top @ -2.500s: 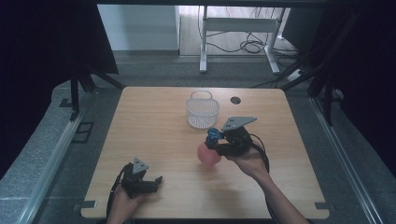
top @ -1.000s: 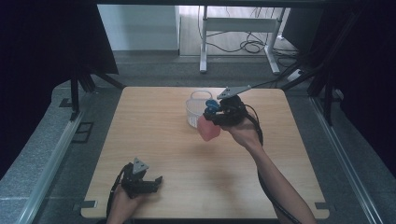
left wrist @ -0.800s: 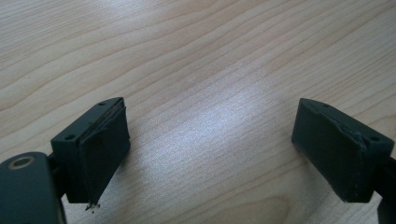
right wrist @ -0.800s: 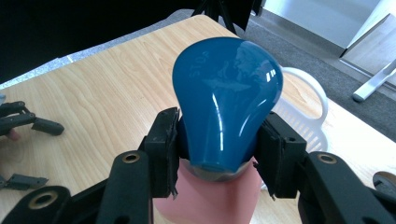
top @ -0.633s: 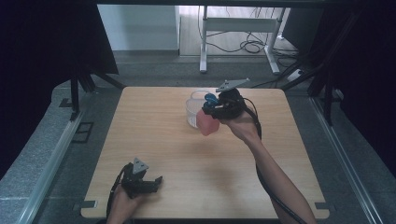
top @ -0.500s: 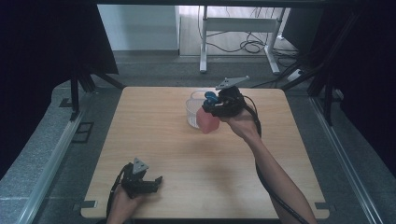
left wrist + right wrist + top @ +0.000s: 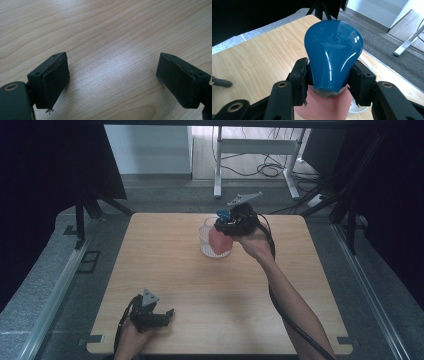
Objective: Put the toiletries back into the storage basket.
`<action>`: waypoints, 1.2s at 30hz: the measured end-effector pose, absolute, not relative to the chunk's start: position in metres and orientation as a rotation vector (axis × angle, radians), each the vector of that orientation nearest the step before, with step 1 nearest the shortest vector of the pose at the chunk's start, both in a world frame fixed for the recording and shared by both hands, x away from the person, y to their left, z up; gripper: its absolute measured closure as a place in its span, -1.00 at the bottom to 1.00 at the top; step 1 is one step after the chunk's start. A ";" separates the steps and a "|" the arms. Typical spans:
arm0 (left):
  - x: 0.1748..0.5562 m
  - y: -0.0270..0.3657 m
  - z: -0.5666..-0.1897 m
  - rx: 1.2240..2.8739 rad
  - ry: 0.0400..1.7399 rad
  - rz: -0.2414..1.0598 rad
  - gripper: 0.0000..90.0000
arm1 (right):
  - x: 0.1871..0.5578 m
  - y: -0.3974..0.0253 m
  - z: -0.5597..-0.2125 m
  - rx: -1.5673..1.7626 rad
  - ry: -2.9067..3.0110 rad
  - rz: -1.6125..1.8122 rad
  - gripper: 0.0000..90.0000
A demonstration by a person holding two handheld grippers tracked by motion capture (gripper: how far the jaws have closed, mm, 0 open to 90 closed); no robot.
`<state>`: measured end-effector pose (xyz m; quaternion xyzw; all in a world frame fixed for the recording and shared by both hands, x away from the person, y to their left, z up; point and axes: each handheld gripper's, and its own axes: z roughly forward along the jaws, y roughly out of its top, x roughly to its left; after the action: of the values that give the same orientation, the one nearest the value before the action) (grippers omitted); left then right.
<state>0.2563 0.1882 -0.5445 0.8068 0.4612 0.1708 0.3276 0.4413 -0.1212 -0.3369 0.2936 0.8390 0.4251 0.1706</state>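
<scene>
Right tongs (image 7: 328,75): clenched on the neck of a blue bulb-shaped cap (image 7: 333,53) topping a pink bottle (image 7: 324,107); held over the basket.
Pink bottle (image 7: 219,240): hanging at the mouth of the clear plastic basket (image 7: 207,245), lower part overlapping its rim; touching or not, cannot tell.
Basket: on the worktop (image 7: 165,265), toward its far edge.
Left tongs (image 7: 112,82): released, jaws wide apart over bare wood; near the worktop's front edge, well apart from the basket.

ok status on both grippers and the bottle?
Right gripper shut on blue-capped pink bottle, held over the white basket. Left gripper open, empty, low over the table. Nothing in the way.
</scene>
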 end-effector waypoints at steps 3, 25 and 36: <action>0.256 0.188 -0.544 2.112 1.208 0.447 -0.76 | 0.446 -0.119 -0.336 0.838 2.378 1.201 0.17; 0.256 0.188 -0.544 2.111 1.210 0.448 -0.76 | 0.480 -0.114 -0.339 0.902 2.325 1.184 0.17; 0.256 0.188 -0.545 2.111 1.210 0.448 -0.76 | 0.493 -0.113 -0.341 0.922 2.307 1.172 0.17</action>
<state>0.2562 0.1881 -0.5445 0.8061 0.4622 0.1712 0.3275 0.4930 -0.1130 -0.3414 0.3291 0.8235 0.4183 0.1963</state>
